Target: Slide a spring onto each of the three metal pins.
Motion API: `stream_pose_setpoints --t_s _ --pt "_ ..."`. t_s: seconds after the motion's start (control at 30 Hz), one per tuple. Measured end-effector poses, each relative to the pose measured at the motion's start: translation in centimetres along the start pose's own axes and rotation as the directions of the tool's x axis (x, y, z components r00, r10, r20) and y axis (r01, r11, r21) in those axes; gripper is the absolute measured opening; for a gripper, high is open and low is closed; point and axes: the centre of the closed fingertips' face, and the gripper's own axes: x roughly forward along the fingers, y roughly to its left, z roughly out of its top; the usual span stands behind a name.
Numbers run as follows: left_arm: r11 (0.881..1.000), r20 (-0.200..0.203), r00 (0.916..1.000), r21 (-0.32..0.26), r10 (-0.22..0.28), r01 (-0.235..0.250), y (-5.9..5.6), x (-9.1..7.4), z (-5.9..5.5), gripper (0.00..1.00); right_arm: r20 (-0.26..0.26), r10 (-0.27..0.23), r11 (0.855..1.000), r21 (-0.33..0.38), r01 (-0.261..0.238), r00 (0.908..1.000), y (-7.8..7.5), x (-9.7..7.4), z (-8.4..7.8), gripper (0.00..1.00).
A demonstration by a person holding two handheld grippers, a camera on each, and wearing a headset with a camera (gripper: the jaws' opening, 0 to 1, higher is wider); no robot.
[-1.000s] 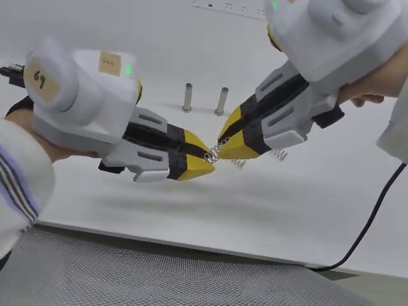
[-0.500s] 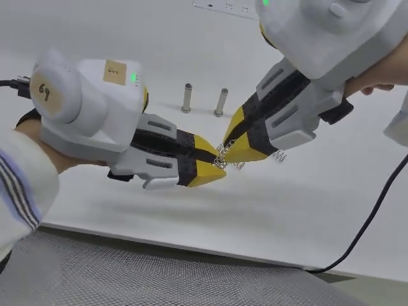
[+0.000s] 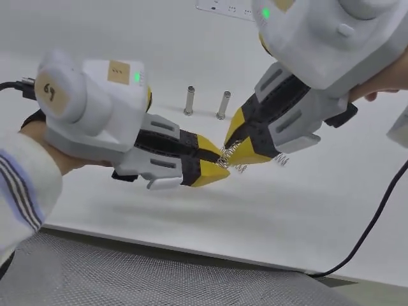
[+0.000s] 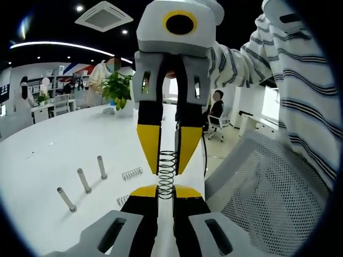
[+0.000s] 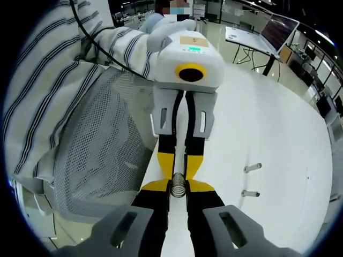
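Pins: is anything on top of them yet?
Nothing: all three pins stand bare in the left gripper view. In the head view the right gripper hides the third pin.

left claw (image 3: 218, 167) and right claw (image 3: 231, 145): white housings, black jaws, yellow tips, green LED (image 3: 136, 77) each. tan label (image 3: 50, 94) "69" at left. black cable (image 3: 376, 220) lower right. white sleeve (image 3: 22, 191), dark stripes, lower left

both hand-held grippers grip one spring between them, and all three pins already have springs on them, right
No: the three pins are bare, as the left gripper view shows, with two loose springs lying on the table near them. The left hand-held gripper and right hand-held gripper do grip one spring between them.
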Motion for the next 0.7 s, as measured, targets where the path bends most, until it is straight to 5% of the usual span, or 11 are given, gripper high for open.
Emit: stream_pose_setpoints --t_s 0.2,0.7 --pt "1.0 0.02 0.9998 -0.002 0.009 -0.009 0.17 0.08 0.52 0.02 -0.032 0.01 1.0 -0.013 -0.01 0.9994 0.02 0.54 -0.55 0.1" --pt "1.0 -0.01 0.9999 0.009 -0.005 0.005 0.05 0.08 0.17 0.02 -0.057 0.02 0.999 -0.039 -0.023 0.9982 0.21 1.01 -0.77 0.09"
